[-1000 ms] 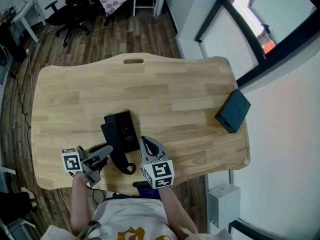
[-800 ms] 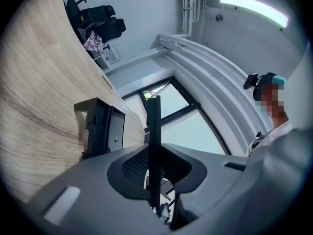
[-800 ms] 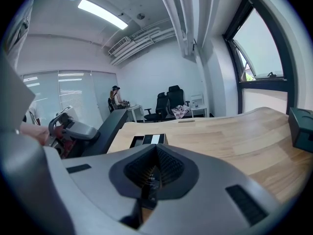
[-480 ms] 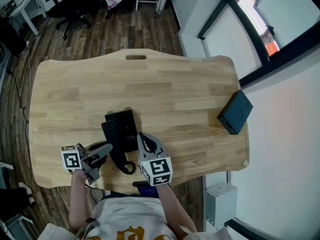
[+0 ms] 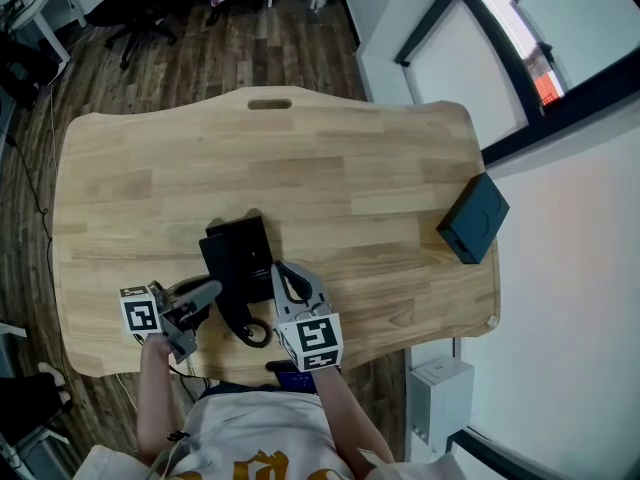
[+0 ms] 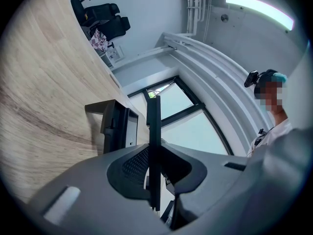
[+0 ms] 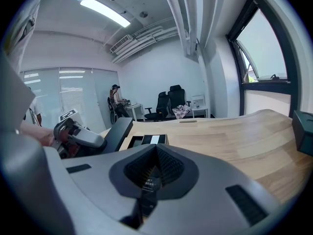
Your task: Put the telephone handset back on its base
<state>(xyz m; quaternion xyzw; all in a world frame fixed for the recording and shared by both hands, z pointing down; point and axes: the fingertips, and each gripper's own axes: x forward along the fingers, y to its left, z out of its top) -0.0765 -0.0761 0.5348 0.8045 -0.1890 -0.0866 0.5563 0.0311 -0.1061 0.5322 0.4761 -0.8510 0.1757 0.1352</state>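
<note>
An office: black swivel chairs (image 7: 168,102), a glass partition with blinds (image 7: 83,87) (a ceiling strip light (image 7: 105,11) overhead) and a telephone base (image 5: 240,253) on the wooden counter (image 5: 380,168).

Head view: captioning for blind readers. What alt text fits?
From above: the left gripper holds a black telephone handset beside its base near the front edge of a wooden table, the right gripper on the base's right side. A dark box lies far right.
</note>
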